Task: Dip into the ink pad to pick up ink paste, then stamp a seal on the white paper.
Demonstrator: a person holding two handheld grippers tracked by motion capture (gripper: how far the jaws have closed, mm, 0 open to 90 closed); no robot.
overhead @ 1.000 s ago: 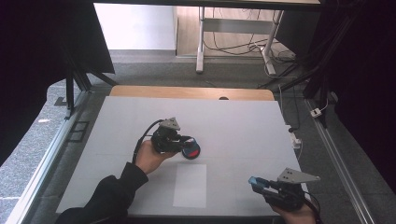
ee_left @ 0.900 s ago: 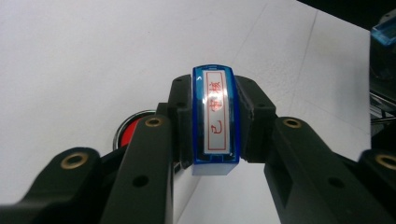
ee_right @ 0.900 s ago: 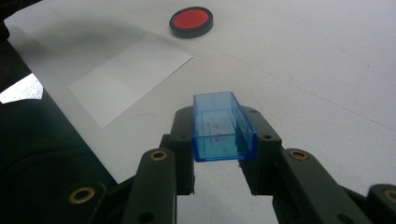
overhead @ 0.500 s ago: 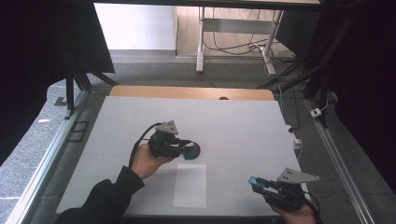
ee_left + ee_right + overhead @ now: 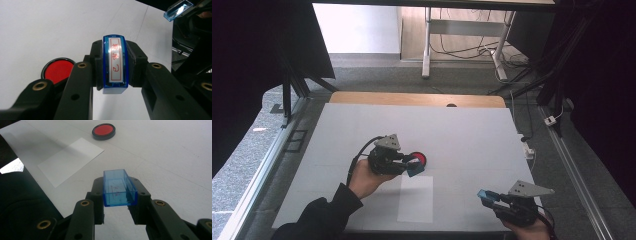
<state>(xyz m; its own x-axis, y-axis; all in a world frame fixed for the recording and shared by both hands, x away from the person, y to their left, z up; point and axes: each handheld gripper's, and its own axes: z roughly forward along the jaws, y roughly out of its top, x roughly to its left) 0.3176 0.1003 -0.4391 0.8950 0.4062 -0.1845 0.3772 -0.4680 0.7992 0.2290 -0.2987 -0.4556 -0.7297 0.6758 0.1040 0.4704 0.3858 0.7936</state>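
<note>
The right tool point(image 5: 486, 195), nearest the person, is clamped on a clear blue cap point(image 5: 119, 187), near the white paper sheet point(image 5: 415, 198) on the bench point(image 5: 472, 135). Just beyond the sheet, the left tool point(image 5: 413, 165) grips a blue stamp point(image 5: 115, 64). The red ink pad point(image 5: 418, 160) lies just past the sheet.

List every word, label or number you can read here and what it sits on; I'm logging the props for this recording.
Label on the blue stamp clamped in the left gripper: red characters in a red frame, glare-washed, not legible enough to quote.
Blue cap in the right gripper: faint marks inside, too blurred to read.
Red ink pad, sheet of paper and table: no text visible.
</note>
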